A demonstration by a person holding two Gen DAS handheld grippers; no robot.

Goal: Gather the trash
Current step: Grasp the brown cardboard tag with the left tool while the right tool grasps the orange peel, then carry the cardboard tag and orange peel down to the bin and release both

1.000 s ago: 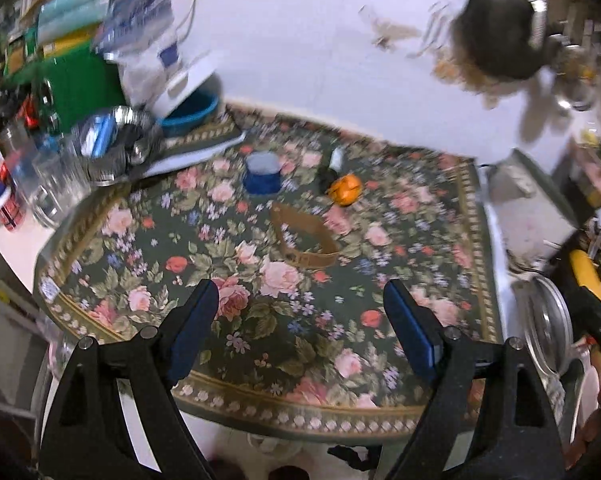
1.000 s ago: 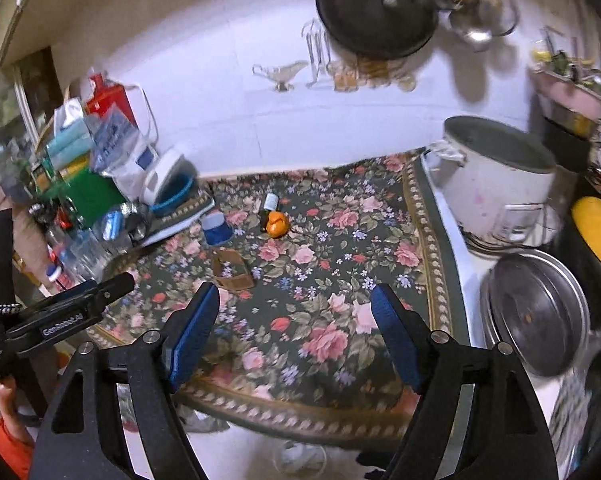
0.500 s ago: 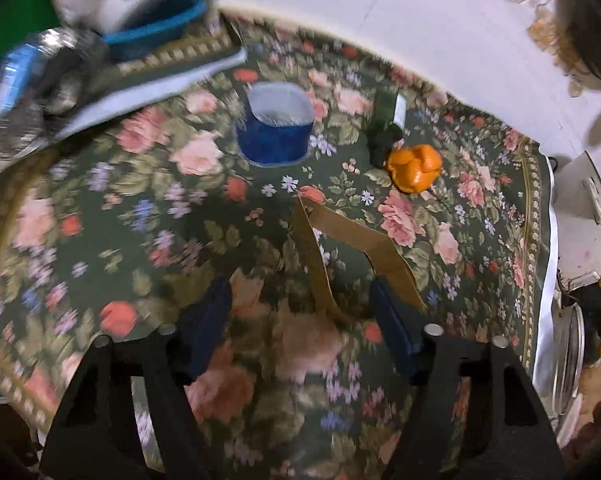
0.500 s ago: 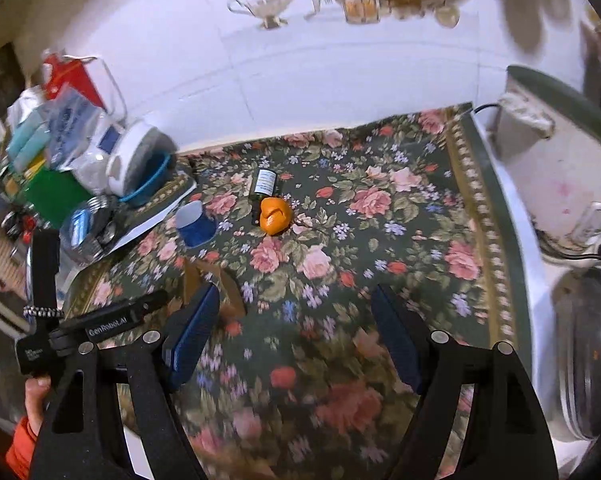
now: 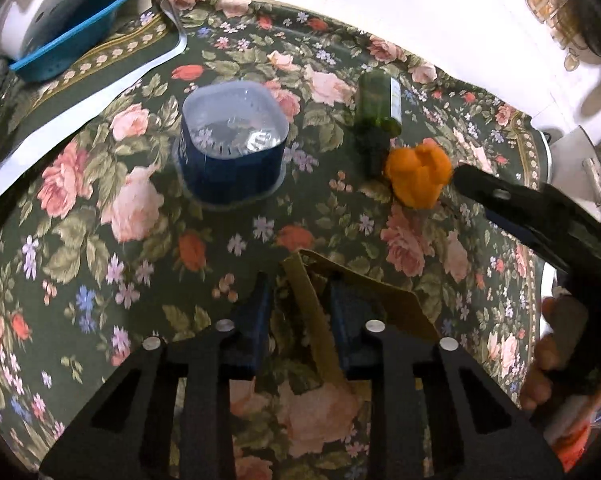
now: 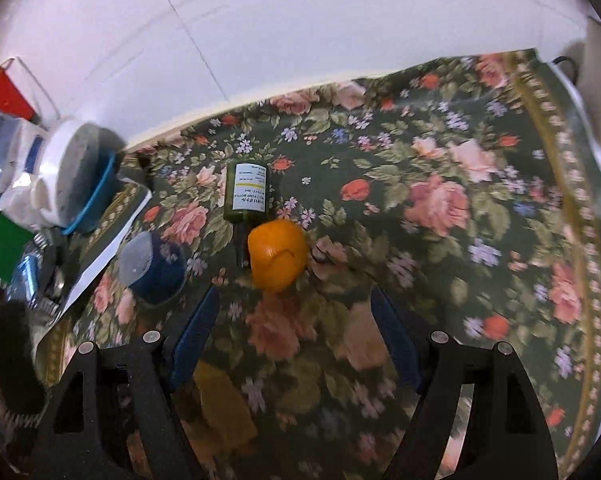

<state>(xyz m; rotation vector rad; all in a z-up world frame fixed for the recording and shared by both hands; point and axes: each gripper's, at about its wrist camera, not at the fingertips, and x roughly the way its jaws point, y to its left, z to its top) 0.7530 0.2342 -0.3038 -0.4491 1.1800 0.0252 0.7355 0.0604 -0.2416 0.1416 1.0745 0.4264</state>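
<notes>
A bent strip of brown cardboard (image 5: 364, 292) stands on the floral tablecloth (image 5: 100, 208). My left gripper (image 5: 300, 308) straddles one wall of it. Its jaws are closing, and a thin gap still shows beside the left pad. An orange crumpled lump (image 6: 276, 254) lies against a small green bottle (image 6: 247, 192) on its side. My right gripper (image 6: 296, 320) stands open just short of the lump, nothing between its fingers. One of its fingers (image 5: 500, 200) reaches in beside the lump (image 5: 418, 176) in the left wrist view. An upturned blue cup (image 5: 230, 152) sits left of the bottle (image 5: 378, 108).
A blue basket (image 5: 72, 36) and a white round container (image 6: 72, 172) crowd the table's far left corner, with bags and a green box behind. The white wall (image 6: 300, 20) runs close behind the bottle. A hand (image 5: 556, 344) grips the right tool.
Both grippers have come down and forward toward the table. The left jaws narrowed around the cardboard strip; the right gripper closed in on the orange lump with its jaws unchanged.
</notes>
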